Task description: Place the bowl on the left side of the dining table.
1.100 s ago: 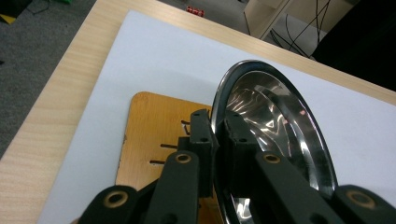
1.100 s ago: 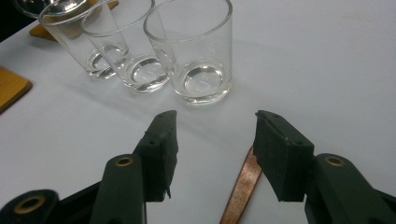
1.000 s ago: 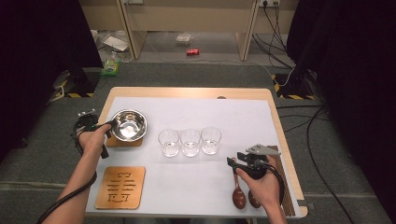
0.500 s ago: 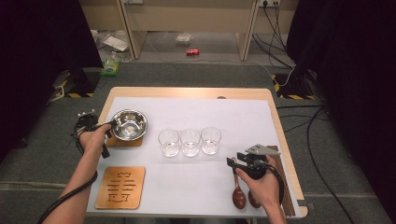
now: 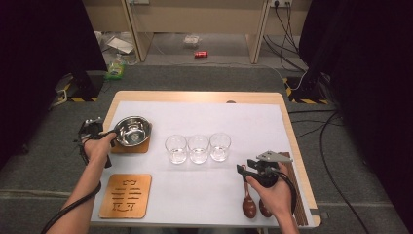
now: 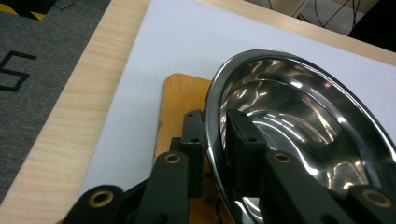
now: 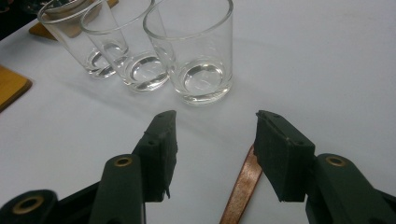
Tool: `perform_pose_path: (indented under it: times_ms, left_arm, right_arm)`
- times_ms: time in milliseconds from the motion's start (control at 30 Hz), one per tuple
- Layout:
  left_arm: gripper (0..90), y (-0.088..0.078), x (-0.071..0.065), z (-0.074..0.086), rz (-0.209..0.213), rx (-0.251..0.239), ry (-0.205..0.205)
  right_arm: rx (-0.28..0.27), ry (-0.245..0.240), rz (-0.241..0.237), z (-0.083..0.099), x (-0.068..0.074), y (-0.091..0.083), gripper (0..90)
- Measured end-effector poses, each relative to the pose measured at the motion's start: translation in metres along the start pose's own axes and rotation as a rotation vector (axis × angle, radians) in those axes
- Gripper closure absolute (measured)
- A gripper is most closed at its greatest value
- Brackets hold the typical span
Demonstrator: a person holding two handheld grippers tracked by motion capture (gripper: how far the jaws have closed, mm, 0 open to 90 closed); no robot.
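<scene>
- Two jaws of the left gripper point(image 6: 215, 140) straddled the bowl point(image 6: 299, 126) rim, just easing open, pads barely off it.
- The bowl sat on a coaster point(image 5: 127, 146), far left.
- The right gripper point(image 7: 215, 140) gaped wide over a spoon point(image 7: 243, 184), glasses point(image 5: 198, 148) beyond.

The steel bowl point(image 6: 299, 135) runs off the left gripper view's right edge.

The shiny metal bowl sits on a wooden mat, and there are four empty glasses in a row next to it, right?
Not quite: there are three glasses in the row, not four. The high view shows them side by side at the middle of the table, and the right gripper view shows the same three. The rest holds: the shiny metal bowl does sit on a wooden mat.
</scene>
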State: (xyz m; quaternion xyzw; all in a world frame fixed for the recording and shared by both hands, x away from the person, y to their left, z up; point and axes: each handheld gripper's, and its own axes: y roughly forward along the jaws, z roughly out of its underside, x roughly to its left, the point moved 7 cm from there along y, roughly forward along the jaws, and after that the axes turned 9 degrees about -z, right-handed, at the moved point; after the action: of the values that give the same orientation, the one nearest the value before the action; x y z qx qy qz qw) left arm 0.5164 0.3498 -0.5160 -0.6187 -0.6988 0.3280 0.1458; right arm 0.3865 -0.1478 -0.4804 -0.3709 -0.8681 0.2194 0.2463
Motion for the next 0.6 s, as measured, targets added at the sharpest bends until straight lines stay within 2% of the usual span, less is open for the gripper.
perform_pose_path:
  times_ms: [267, 300, 400, 600]
  left_arm:
    - [63.9, -0.001, 0.005, -0.001, -0.016, -0.027, 0.015]
    - [59.0, -0.002, 0.006, -0.001, -0.022, -0.037, 0.014]
    - [54.5, -0.004, 0.008, -0.002, -0.032, -0.049, 0.022]
    - [49.5, -0.011, 0.009, -0.002, -0.023, -0.067, 0.007]
  right_arm:
    - [0.002, 0.000, 0.000, 0.001, 0.000, 0.001, 49.0]
    - [0.002, 0.000, 0.000, 0.000, 0.000, 0.001, 49.0]
    - [0.000, -0.001, 0.001, 0.000, 0.000, 0.000, 49.0]
    - [0.003, 0.001, 0.001, 0.001, 0.001, 0.001, 48.7]
